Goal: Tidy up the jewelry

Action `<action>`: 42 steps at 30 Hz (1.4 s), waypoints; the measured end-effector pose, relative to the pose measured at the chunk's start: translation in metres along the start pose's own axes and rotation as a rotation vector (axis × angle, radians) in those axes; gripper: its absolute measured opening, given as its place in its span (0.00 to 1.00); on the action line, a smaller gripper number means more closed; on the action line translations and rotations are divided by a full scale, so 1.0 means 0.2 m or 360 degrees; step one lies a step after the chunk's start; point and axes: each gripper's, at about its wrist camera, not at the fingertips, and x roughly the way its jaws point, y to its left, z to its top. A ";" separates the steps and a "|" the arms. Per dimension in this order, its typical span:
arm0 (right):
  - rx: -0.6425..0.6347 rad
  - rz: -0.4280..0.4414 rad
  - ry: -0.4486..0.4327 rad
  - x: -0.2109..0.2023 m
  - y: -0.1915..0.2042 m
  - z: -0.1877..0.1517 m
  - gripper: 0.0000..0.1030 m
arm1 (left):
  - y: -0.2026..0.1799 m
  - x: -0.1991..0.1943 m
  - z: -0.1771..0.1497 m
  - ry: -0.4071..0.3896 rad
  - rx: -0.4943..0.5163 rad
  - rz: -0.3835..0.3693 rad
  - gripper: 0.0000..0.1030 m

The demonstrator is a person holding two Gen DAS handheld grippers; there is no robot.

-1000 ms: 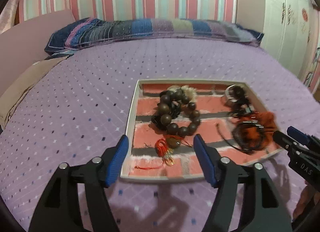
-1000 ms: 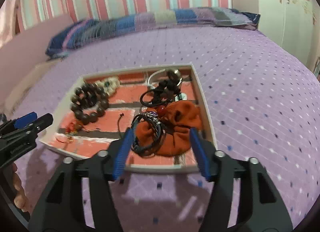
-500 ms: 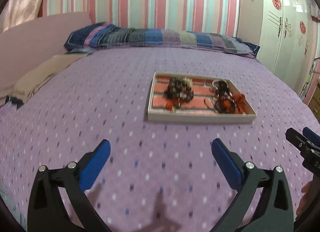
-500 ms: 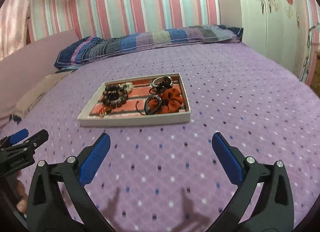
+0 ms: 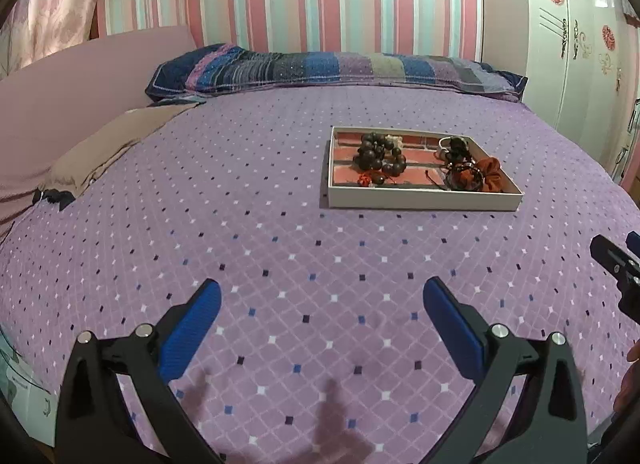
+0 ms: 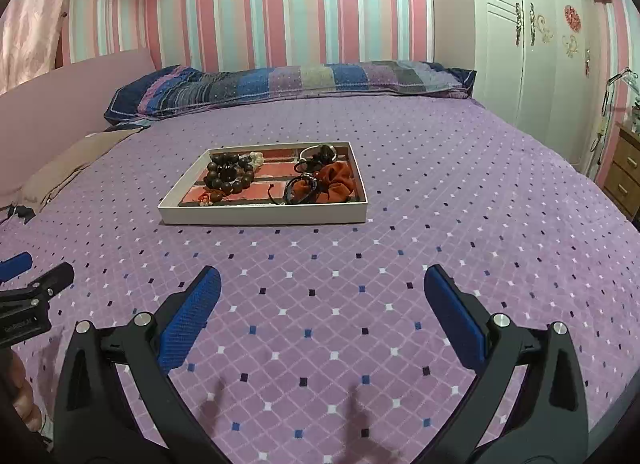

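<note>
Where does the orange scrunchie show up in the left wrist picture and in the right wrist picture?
Left wrist: scrunchie right of centre, at the tray's near right corner.
Right wrist: scrunchie just above centre, on the tray's right side.
Shared landmark: the dark bead bracelet, left of it in both.

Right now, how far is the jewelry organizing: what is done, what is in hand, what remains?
All the jewelry seen lies in the tray on the bed: the dark bead bracelet, black cords and the orange scrunchie beside them. Nothing is in hand: the left gripper and right gripper are open, short of the tray. The pieces overlap, so sorting may remain.
</note>
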 end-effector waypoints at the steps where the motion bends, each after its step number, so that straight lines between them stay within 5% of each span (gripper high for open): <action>1: -0.0007 -0.0004 -0.0004 0.00 0.01 0.00 0.96 | 0.00 0.00 0.00 -0.0008 0.0001 0.0007 0.96; 42: -0.0025 -0.0056 -0.0033 -0.04 0.03 -0.01 0.96 | -0.04 -0.01 0.01 -0.0072 0.0004 0.0044 0.96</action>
